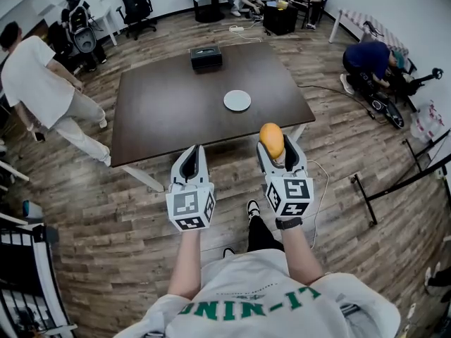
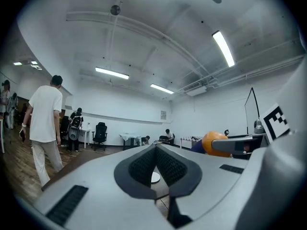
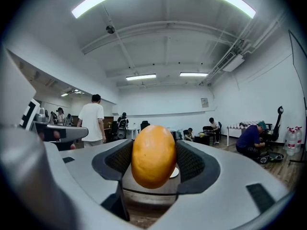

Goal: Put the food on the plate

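Note:
My right gripper (image 1: 273, 146) is shut on an orange, egg-shaped piece of food (image 1: 271, 139), held in the air just short of the table's near edge. In the right gripper view the food (image 3: 153, 155) fills the gap between the black pads. A small white plate (image 1: 237, 101) lies empty near the middle of the dark brown table (image 1: 162, 111), beyond both grippers. My left gripper (image 1: 190, 155) is beside the right one, shut with nothing in it. The left gripper view shows the food (image 2: 213, 142) at the right and a sliver of the plate (image 2: 155, 177) past the closed pads.
A black box (image 1: 206, 57) stands at the table's far edge. A person in a white shirt (image 1: 35, 83) walks by the table's left side. Others sit or crouch at the back and right, among office chairs (image 1: 136, 5) and gear. Cables lie on the wooden floor.

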A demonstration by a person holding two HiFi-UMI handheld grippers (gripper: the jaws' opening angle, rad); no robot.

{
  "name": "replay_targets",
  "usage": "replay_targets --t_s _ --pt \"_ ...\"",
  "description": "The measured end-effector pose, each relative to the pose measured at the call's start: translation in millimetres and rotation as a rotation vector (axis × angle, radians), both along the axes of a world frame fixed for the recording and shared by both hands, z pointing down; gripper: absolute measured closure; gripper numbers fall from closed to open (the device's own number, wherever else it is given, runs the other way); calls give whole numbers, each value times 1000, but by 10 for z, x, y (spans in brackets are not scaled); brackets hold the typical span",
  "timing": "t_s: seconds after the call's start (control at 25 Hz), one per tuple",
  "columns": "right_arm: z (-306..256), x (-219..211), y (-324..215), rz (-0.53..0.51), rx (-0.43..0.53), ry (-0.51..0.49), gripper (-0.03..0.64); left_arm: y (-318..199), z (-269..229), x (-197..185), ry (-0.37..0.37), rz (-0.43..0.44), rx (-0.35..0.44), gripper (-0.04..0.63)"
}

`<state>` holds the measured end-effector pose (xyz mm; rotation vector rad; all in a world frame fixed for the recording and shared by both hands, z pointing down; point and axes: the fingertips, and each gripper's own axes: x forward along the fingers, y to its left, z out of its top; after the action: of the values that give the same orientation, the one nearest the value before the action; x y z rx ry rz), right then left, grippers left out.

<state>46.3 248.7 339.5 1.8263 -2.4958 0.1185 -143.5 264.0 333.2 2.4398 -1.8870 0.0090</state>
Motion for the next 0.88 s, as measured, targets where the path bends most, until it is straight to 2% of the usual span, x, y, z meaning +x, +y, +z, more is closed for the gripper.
replay_targets --t_s 0.44,0.88 --pt "-34 171 -1571 -72 0 -15 319 -1495 -24 358 -2 -36 10 583" --pt "-101 480 -2648 -149 11 -36 319 -2599 -38 801 19 -68 10 583"
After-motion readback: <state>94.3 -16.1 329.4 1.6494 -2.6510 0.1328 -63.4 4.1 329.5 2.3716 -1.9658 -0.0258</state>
